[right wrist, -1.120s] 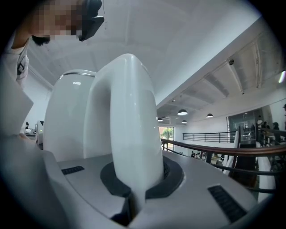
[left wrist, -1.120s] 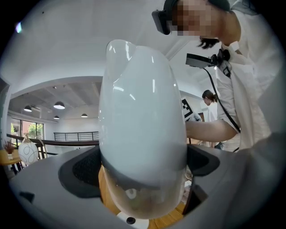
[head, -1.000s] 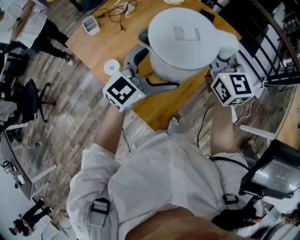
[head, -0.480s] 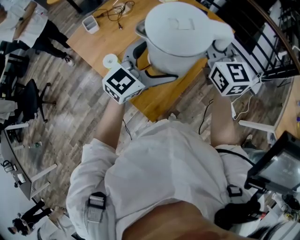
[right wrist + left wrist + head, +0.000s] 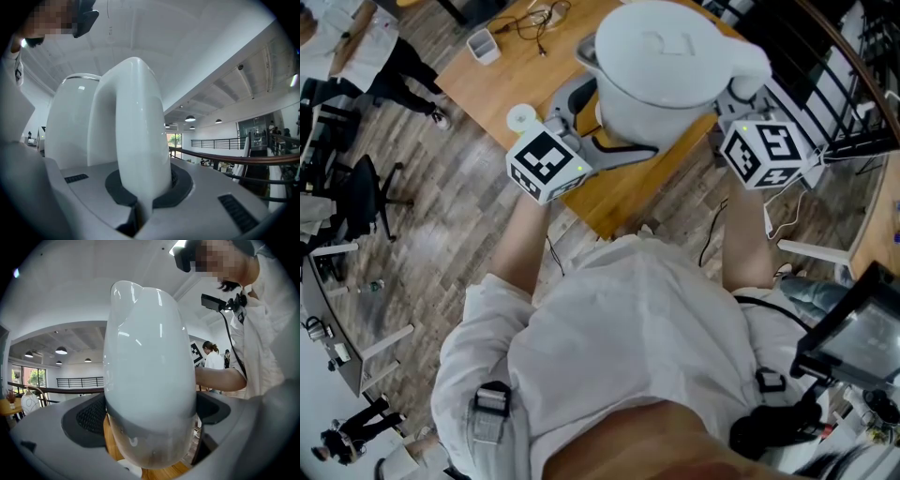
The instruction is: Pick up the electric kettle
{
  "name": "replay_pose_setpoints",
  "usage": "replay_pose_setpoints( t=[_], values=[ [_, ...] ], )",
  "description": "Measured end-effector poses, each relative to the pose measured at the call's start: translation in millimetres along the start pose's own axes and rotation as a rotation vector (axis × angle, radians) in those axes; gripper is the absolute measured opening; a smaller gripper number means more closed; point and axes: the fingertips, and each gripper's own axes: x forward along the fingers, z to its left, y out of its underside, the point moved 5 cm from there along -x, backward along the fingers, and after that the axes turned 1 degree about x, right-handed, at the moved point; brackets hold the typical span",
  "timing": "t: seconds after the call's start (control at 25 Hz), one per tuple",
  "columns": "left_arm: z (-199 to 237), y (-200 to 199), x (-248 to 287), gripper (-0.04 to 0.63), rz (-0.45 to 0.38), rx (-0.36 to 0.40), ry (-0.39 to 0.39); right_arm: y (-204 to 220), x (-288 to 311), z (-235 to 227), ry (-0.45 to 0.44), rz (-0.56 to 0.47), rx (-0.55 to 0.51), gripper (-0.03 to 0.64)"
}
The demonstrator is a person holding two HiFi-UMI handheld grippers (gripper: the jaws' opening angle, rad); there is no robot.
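The white electric kettle (image 5: 661,66) hangs in the air above the wooden table (image 5: 511,70), held from both sides. My left gripper (image 5: 605,122) clasps its lower body, grey jaws wide around it; in the left gripper view the kettle (image 5: 150,371) fills the space between the jaws of the left gripper (image 5: 150,427), spout at the top. My right gripper (image 5: 733,101) is shut on the handle at the kettle's right. In the right gripper view the white handle (image 5: 138,140) is pinched in the right gripper (image 5: 140,206), body behind it.
On the table lie a small white round disc (image 5: 522,117), a white box (image 5: 481,47) and cables (image 5: 534,21). The table's near corner is just below the kettle. A black railing (image 5: 853,94) runs at the right; an office chair (image 5: 356,197) stands on the wood floor at left.
The kettle and both grippers have shifted a little up the picture and away from the body, mostly in the first half second. Both grips are unchanged.
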Motion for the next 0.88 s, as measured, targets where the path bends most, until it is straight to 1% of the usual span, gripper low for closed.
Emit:
replay_pose_setpoints(
  t=[0.52, 0.88],
  values=[
    [-8.8, 3.5, 6.0, 0.581, -0.005, -0.004, 0.01, 6.2, -9.7, -3.8, 0.008, 0.005, 0.002, 0.012],
    [-6.1, 1.6, 7.2, 0.581, -0.001, -0.007, 0.01, 3.9, -7.8, -6.4, 0.009, 0.008, 0.005, 0.012]
  ],
)
